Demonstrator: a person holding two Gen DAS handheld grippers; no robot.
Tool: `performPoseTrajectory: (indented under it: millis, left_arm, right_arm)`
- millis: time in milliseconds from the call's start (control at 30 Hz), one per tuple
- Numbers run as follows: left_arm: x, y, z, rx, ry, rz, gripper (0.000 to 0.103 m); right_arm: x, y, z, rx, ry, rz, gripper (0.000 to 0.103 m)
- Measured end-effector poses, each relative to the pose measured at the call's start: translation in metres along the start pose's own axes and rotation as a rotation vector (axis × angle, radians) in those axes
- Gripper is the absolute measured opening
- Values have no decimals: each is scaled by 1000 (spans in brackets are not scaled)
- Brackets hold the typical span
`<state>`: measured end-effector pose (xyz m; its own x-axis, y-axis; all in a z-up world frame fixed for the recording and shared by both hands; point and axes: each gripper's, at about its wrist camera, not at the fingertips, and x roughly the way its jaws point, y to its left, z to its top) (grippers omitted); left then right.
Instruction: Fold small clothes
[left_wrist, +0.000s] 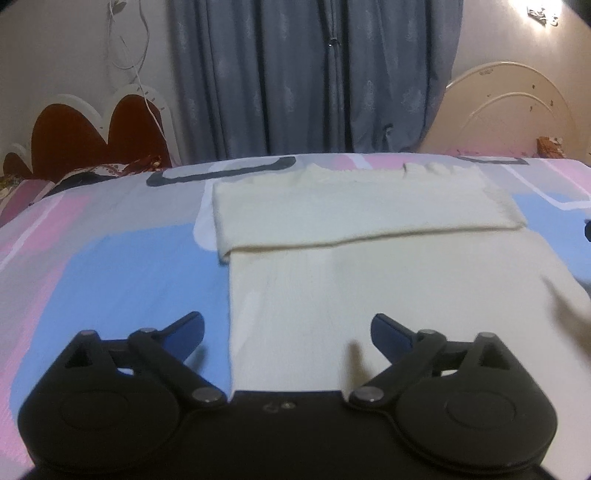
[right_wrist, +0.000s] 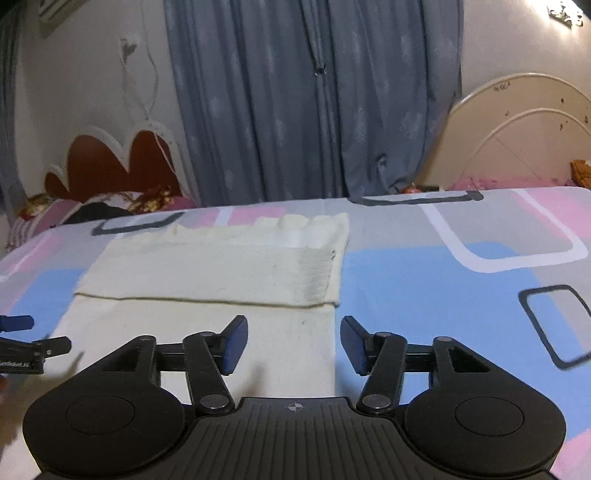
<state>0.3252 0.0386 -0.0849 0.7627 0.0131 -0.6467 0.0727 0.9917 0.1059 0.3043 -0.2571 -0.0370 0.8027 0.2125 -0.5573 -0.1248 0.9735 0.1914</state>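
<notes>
A cream knitted garment (left_wrist: 369, 280) lies flat on the bed, its far part folded back toward me into a band (left_wrist: 354, 218). The left gripper (left_wrist: 287, 334) hangs open above the garment's near left edge, nothing between its blue pads. In the right wrist view the same garment (right_wrist: 207, 332) shows its folded band (right_wrist: 221, 273), and the right gripper (right_wrist: 294, 345) stands open over the garment's near right edge, holding nothing. The left gripper's fingertips (right_wrist: 16, 323) show at the left border of that view.
The bedsheet (left_wrist: 110, 266) is patterned in blue, pink and grey (right_wrist: 461, 295). Grey curtains (left_wrist: 314, 74) hang behind the bed. A red and white headboard (left_wrist: 99, 133) stands at the far left, a cream headboard (left_wrist: 513, 110) at the far right, with bedding piled (right_wrist: 110, 206) beside the red one.
</notes>
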Motion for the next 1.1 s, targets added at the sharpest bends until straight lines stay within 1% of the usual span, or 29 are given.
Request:
performPoseTrajectory:
  millis: [67, 133, 200, 300, 333, 433, 533, 700, 733, 800, 833, 900, 933, 1000, 1033, 1100]
  left_arm:
    - [-13, 3, -8, 3, 5, -10, 87]
    - [-29, 3, -22, 28, 28, 6, 81]
    - [-48, 11, -40, 12, 33, 1, 80]
    - [-74, 26, -70, -58, 73, -39, 80]
    - [-82, 29, -80, -63, 81, -44, 79]
    - [-100, 30, -107, -29, 124, -37, 74]
    - [-115, 35, -125, -70, 139, -71, 73]
    - [-129, 38, -136, -195, 148, -188, 72]
    - [-128, 37, -137, -203, 149, -198, 73]
    - [-123, 36, -136, -206, 150, -203, 72]
    - [-121, 36, -133, -217, 153, -218, 72]
    - [-118, 38, -132, -267, 152, -276, 66]
    - [-117, 39, -134, -283, 151, -293, 66]
    - [-114, 39, -137, -288, 140, -298, 66]
    - [-115, 38, -137, -296, 142, -302, 65]
    - [-117, 40, -137, -322, 149, -342, 54]
  right_arm:
    - [-18, -1, -9, 15, 6, 10, 54]
    - [-35, -5, -18, 44, 18, 26, 54]
    - [-53, -13, -28, 70, 34, 34, 54]
    - [-84, -22, -51, 98, 64, 47, 54]
    - [-91, -25, -58, 103, 77, 50, 54]
    - [-112, -32, -82, 135, 123, 53, 54]
    - [-125, -36, -103, 176, 167, 71, 54]
    - [-136, -38, -129, 270, 223, 119, 54]
    - [-134, -37, -134, 284, 241, 132, 54]
    - [-135, -31, -141, 285, 227, 130, 54]
    - [-135, -29, -140, 288, 229, 131, 54]
    - [-135, -27, -137, 311, 244, 180, 54]
    - [-136, -24, -137, 304, 249, 192, 54]
    - [-135, -19, -141, 274, 257, 193, 54]
    - [-137, -19, -144, 271, 244, 193, 54]
    - [-139, -21, -147, 310, 239, 207, 54]
